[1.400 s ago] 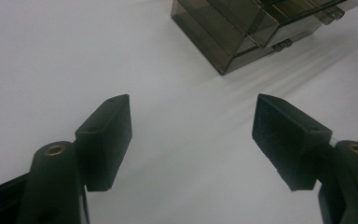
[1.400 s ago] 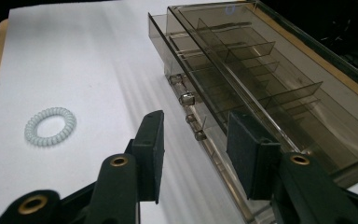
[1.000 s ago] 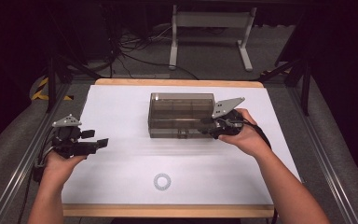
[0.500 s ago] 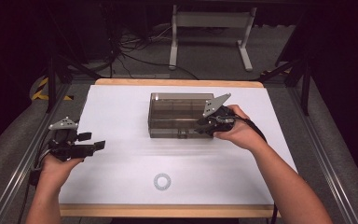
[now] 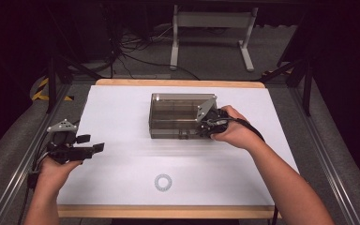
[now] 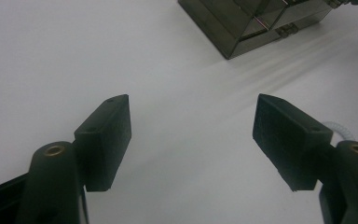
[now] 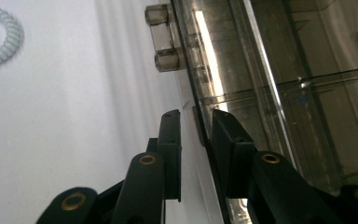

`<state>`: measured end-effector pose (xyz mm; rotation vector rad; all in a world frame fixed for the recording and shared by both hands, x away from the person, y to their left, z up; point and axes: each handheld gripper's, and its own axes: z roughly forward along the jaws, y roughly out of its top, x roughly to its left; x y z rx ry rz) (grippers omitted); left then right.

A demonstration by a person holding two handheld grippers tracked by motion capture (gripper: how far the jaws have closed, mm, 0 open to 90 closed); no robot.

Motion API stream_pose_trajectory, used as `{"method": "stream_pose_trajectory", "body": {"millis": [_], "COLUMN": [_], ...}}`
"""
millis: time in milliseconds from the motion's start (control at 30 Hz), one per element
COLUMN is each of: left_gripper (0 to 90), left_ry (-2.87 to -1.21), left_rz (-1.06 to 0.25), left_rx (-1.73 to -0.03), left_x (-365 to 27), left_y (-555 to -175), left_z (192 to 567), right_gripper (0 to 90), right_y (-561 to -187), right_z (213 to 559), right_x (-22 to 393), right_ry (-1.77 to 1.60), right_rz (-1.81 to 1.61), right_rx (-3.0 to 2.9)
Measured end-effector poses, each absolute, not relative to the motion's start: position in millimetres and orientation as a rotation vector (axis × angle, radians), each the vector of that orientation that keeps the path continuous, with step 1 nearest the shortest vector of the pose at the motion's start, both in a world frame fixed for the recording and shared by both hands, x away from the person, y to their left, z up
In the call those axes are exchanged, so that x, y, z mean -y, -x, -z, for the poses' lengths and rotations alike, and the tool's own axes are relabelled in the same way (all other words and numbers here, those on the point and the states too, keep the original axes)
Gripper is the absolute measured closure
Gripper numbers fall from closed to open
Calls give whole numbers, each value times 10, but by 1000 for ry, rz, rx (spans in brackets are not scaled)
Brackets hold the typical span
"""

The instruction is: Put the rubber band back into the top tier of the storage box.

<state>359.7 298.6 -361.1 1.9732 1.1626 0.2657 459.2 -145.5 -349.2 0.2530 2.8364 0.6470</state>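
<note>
A smoky see-through box (image 5: 178,115) stands at the middle of the white table top. My right gripper (image 5: 201,128) is at the right end of its near wall. In the right gripper view the box's (image 7: 270,70) thin front edge stands between the jaws of this gripper (image 7: 196,116). The jaws have just been closing. One pad lies close against the wall and a slit of white still shows beside the other. My left gripper (image 5: 91,142) hovers open over the table's left side, with bare table between its jaws (image 6: 191,126).
A pale coiled hair tie (image 5: 163,182) lies near the table's front edge, also at the upper left of the right gripper view (image 7: 2,37). Two small clasps (image 7: 168,44) jut from the box's near wall. Metal rails run along both sides of the table (image 5: 122,108).
My right gripper has moved left along the box's near wall and tipped onto its edge, with the jaws narrower. The left gripper has barely shifted.
</note>
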Motion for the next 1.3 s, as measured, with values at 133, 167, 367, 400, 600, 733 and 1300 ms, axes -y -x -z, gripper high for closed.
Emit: {"method": "stream_pose_trajectory", "body": {"millis": [133,167,367,400,600,733,1300], "left_gripper": [287,287,286,286,286,286,284], "left_ry": [-1982,-1982,-1999,-2000,-2012,-2021,-2056], "left_rz": [-256,-257,-244,-241,-229,-225,-198], "left_rx": [-1161,-1165,-1155,-1155,-1153,-1148,-1131], "left_x": [-2980,-2973,-2961,-2957,-2943,-2933,-2874], "left_y": [-3605,-3605,-3617,-3617,-3619,-3630,-3666], "left_z": [3624,3628,3638,3640,3640,3646,3659], "right_gripper": [753,756,791,798,828,833,866], "right_y": [-4594,-4593,-4551,-4541,-4469,-4426,-4240], "right_z": [3478,3478,3454,3450,3431,3424,3437], "right_x": [1430,1427,1401,1395,1366,1352,1275], "right_ry": [-240,-239,-219,-220,-198,-176,-93], "right_rz": [-617,-614,-572,-563,-516,-491,-393], "right_rx": [-2844,-2848,-2884,-2890,-2914,-2926,-2960]}}
